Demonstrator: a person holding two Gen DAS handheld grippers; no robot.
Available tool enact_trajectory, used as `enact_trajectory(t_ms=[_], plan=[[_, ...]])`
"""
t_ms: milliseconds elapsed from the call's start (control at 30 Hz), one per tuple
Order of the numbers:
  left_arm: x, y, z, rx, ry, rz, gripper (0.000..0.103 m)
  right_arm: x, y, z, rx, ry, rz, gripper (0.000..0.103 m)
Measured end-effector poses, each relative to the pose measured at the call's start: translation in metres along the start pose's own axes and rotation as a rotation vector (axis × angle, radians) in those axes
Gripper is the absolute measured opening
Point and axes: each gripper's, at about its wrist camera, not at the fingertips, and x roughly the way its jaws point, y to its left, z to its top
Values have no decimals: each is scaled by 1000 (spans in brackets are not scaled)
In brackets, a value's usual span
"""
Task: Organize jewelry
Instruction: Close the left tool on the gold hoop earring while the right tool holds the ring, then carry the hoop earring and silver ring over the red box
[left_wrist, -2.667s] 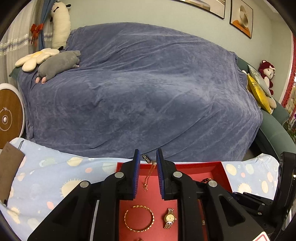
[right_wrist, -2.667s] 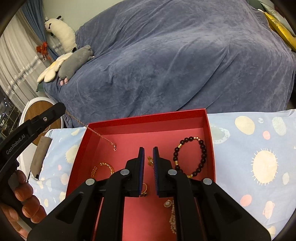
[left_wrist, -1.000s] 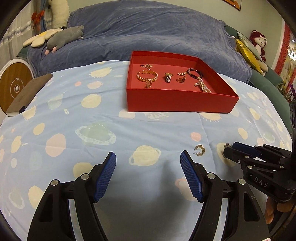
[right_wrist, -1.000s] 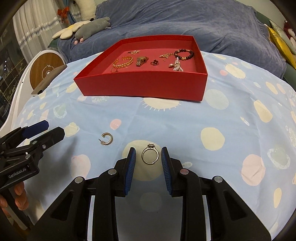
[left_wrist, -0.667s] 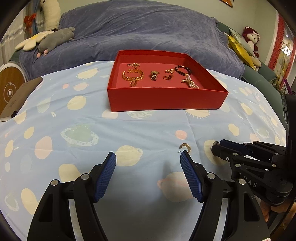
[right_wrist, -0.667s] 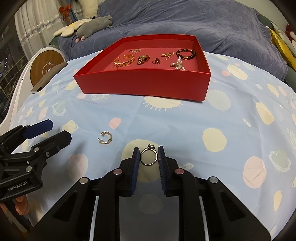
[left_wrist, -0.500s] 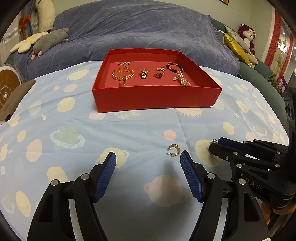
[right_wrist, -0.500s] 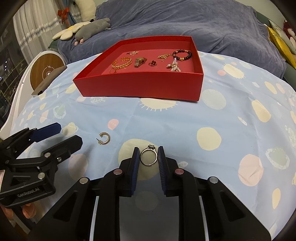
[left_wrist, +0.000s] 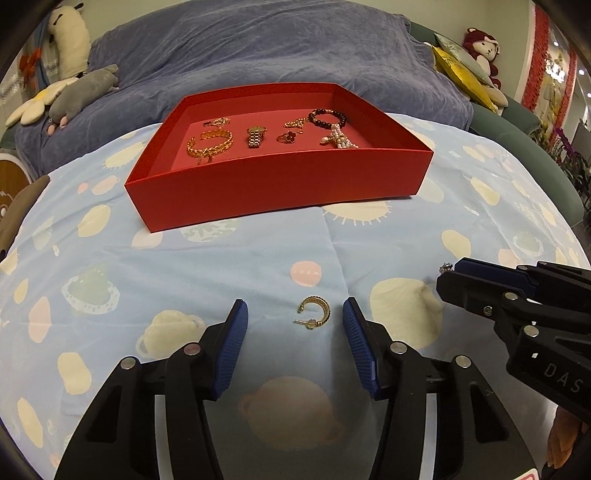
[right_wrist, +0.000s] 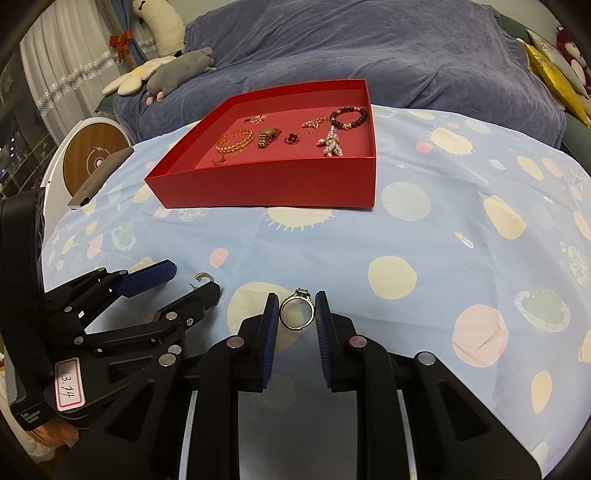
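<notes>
Two grippers are working at once over the patterned tablecloth (left_wrist: 221, 258). The right gripper (right_wrist: 297, 314) is pinching a silver ring (right_wrist: 297, 309) between its blue pads, the band standing upright with its stone on top. The left gripper (left_wrist: 295, 325) is bracketing a gold hoop earring (left_wrist: 314, 313) lying flat on the cloth; its jaws have just been closing, but the pads are standing clear of the earring on both sides (no contact yet), and the earring is sitting nearer the pad on the picture's right. Beyond both tools, the red tray (left_wrist: 280, 184) is resting on the cloth well apart from them, already holding a gold bracelet (left_wrist: 209, 144), a watch (left_wrist: 255, 136) and a dark bead bracelet (left_wrist: 327, 118). The step in hand appears to be a paired pickup of the last loose pieces. The next move is likely calling for the left jaws to finish closing squarely on the thin hoop, then for both tools to carry their pieces to free spots on the tray floor.
</notes>
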Motion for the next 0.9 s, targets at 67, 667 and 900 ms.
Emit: enact_trajectory(t_ms=[67, 667, 900], plan=[[1, -2, 1, 7, -1, 10, 49, -1, -2, 0, 6, -1, -1, 20], [-2, 9, 1, -10, 1, 25, 14, -3, 9, 7, 5, -15, 14, 20], [-16, 29, 2, -64, -7, -6, 14, 0, 13, 7, 0, -11, 19, 20]])
